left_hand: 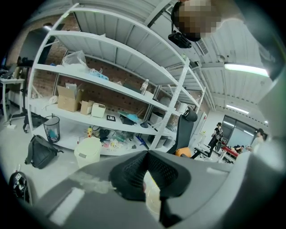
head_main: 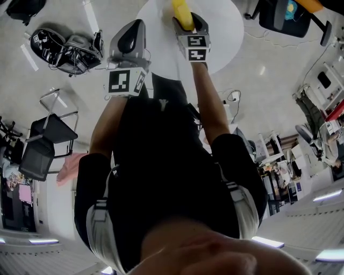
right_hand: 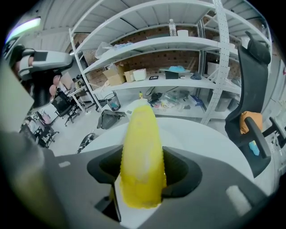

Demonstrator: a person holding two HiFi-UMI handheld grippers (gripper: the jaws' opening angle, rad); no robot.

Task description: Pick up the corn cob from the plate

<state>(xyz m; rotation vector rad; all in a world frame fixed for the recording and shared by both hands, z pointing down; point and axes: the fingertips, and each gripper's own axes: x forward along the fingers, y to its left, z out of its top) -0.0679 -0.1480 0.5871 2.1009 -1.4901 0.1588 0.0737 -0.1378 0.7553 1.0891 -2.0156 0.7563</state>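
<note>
A yellow corn cob (right_hand: 141, 156) stands lengthwise between the jaws of my right gripper (right_hand: 142, 175), which is shut on its thick end. The tip points away from me, above the round white table (right_hand: 214, 138). In the head view the corn cob (head_main: 181, 12) sticks out past the right gripper (head_main: 185, 22) over the table (head_main: 220, 32). My left gripper (head_main: 131, 27) is held beside it to the left, off the table's edge. Seen from the left gripper view, the left gripper (left_hand: 145, 154) has its black pads together with nothing between them. I cannot make out a plate.
White shelving (right_hand: 178, 44) with boxes and clutter stands beyond the table. A black office chair (right_hand: 252, 89) is at the right. Bags (head_main: 64, 48) lie on the floor at the left, next to folding chairs (head_main: 48, 139). A pale bin (left_hand: 87, 152) stands by the shelves.
</note>
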